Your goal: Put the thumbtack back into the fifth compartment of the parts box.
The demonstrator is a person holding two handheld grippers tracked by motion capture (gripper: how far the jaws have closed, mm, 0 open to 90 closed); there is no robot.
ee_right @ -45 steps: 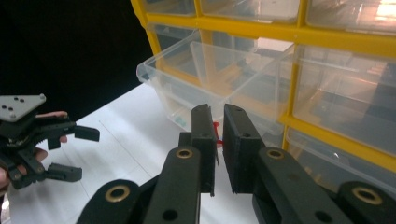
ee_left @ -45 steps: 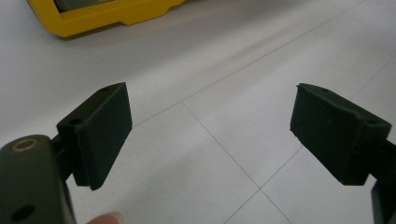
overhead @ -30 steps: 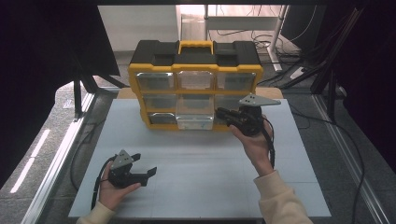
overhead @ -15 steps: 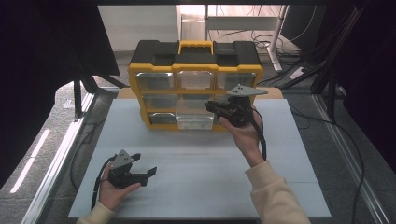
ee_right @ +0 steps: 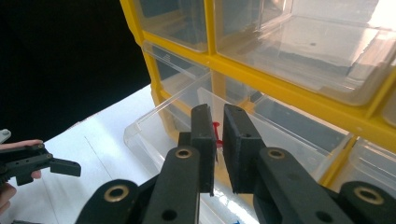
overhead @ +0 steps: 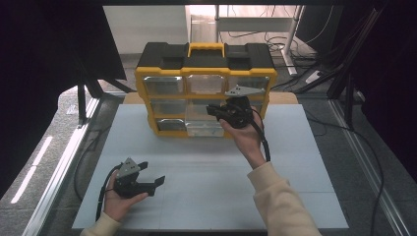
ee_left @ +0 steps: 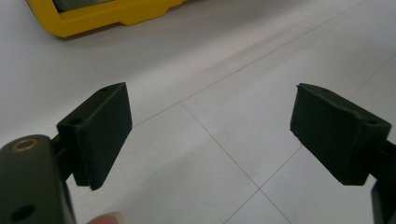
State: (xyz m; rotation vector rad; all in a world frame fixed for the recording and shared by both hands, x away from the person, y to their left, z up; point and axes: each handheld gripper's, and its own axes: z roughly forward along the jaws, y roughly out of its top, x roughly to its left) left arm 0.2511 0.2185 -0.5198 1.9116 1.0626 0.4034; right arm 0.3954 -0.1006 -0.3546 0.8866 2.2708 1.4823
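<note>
At the middle of the bottom row of the organizer (overhead: 206,73), a clear drawer (ee_right: 187,116) is standing pulled out, and the right gripper (ee_right: 219,135) is hovering over it with jaws nearly clenched; something small and red (ee_right: 215,127) is showing between them, but whether it is grasped I cannot tell. Only the right gripper view is showing this red piece. The organizer is sitting at the far edge of the white table (overhead: 295,162). The left gripper (overhead: 152,179) is resting near the front edge, released, jaws wide apart. Cables (overhead: 305,49) are lying on the dark floor behind.

no readable text, labels or numbers
</note>
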